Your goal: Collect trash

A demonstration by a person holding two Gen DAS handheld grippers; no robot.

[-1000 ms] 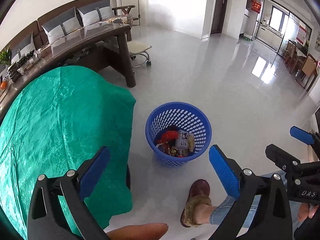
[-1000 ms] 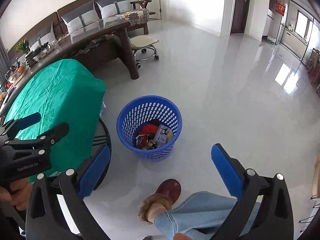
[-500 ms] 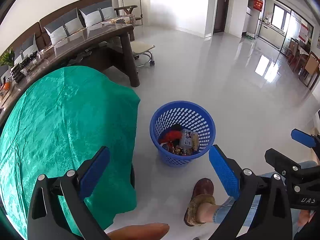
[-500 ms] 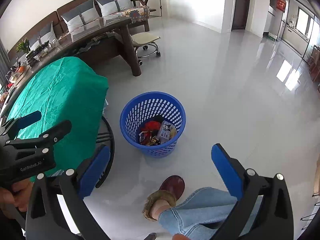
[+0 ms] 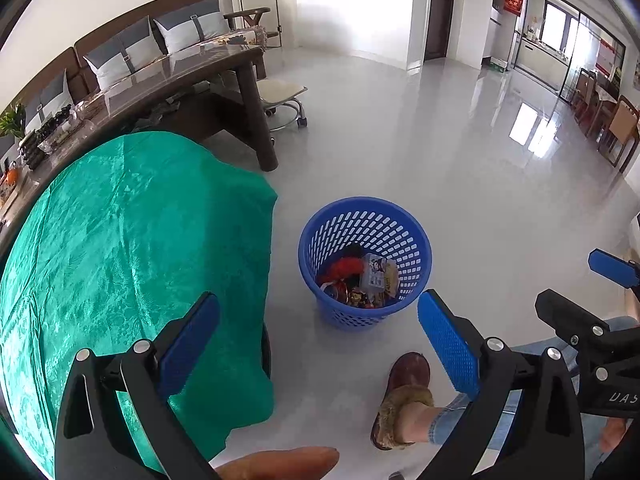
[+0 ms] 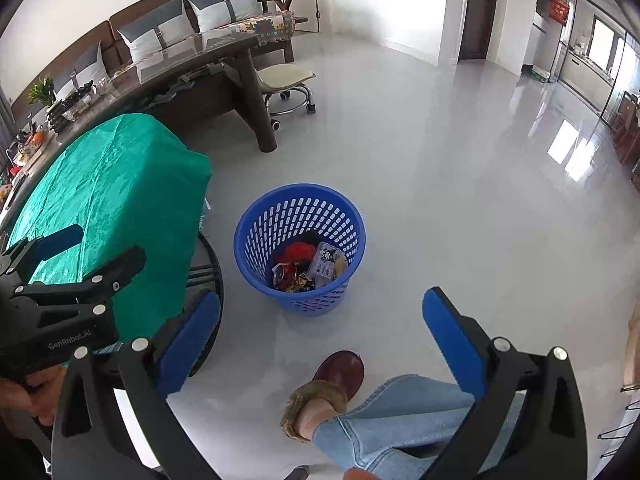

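Observation:
A blue perforated waste basket (image 5: 366, 222) stands on the grey floor; it also shows in the right wrist view (image 6: 300, 204). Inside lies mixed trash (image 5: 360, 280): red wrappers, a small printed packet, crumpled pieces, also seen in the right wrist view (image 6: 310, 266). My left gripper (image 5: 318, 344) is open and empty, held above the floor near the basket. My right gripper (image 6: 320, 344) is open and empty, also above the floor on the near side of the basket. Each gripper shows at the edge of the other's view.
A table under a green cloth (image 5: 120, 248) stands left of the basket. A dark wooden desk (image 5: 192, 80), a wheeled stool (image 5: 282, 94) and a sofa (image 5: 152, 44) are behind. The person's slippered foot (image 5: 404, 396) and jeans leg (image 6: 400, 424) are near the basket.
Both views have shifted slightly, so the basket has drifted right in the frames and the green table shows more. Both grippers stay open and empty.

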